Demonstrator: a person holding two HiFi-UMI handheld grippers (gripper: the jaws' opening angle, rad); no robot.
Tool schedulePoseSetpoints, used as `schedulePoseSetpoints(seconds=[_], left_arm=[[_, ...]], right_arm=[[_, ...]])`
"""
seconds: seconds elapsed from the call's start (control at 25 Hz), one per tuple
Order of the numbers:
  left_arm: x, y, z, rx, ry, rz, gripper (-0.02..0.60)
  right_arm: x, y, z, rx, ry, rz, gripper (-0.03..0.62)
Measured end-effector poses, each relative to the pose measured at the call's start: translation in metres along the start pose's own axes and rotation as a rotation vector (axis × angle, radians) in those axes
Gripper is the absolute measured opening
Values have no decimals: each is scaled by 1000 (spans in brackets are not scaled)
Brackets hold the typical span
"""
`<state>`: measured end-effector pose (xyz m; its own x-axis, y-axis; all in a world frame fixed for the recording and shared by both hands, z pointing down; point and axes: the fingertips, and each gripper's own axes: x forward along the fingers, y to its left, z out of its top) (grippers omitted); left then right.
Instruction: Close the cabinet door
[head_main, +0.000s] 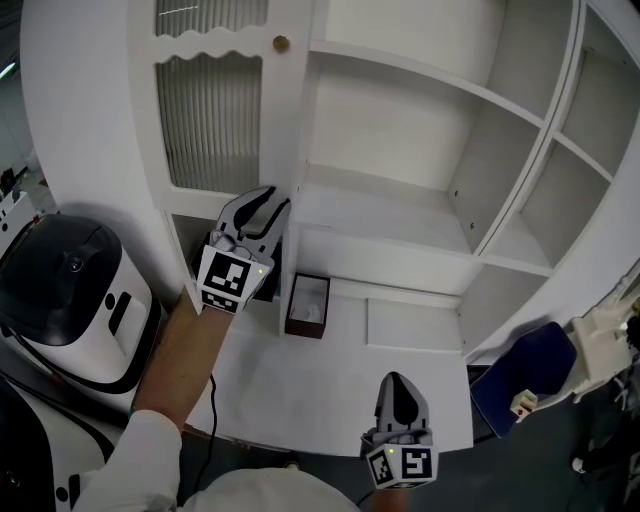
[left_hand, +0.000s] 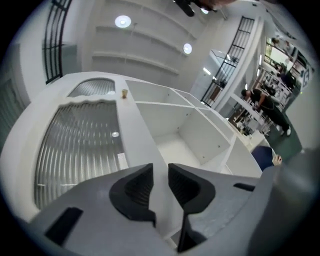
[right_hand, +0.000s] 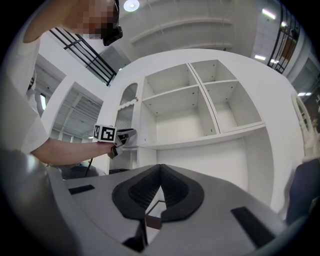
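Note:
The white cabinet door (head_main: 212, 120) has ribbed glass and a small brass knob (head_main: 281, 43); it hangs at the left of the open shelves (head_main: 400, 120). My left gripper (head_main: 268, 200) is at the door's lower right corner. In the left gripper view its jaws (left_hand: 160, 182) stand narrowly apart with the door's white edge (left_hand: 142, 150) running between the pads. The right gripper view shows that gripper (right_hand: 127, 137) at the door's bottom edge. My right gripper (head_main: 398, 385) hangs low in front of the counter, shut on nothing (right_hand: 159, 187). How far the door stands ajar I cannot tell.
A small brown box (head_main: 307, 305) sits on the cabinet's white counter (head_main: 400, 330), just right of my left gripper. A black and white machine (head_main: 70, 290) stands on the left. A dark blue seat (head_main: 525, 385) is at the lower right. People (left_hand: 262, 102) stand far off.

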<state>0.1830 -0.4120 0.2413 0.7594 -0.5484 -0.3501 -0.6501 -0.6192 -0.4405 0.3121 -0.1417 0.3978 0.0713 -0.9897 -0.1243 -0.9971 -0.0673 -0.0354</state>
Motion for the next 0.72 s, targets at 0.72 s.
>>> schedulePoseSetpoints(seconds=[0.72], left_arm=[[-183,43,5,-134,63,67,5]], right_arm=[[42,97,4,-5,3,206,-2]])
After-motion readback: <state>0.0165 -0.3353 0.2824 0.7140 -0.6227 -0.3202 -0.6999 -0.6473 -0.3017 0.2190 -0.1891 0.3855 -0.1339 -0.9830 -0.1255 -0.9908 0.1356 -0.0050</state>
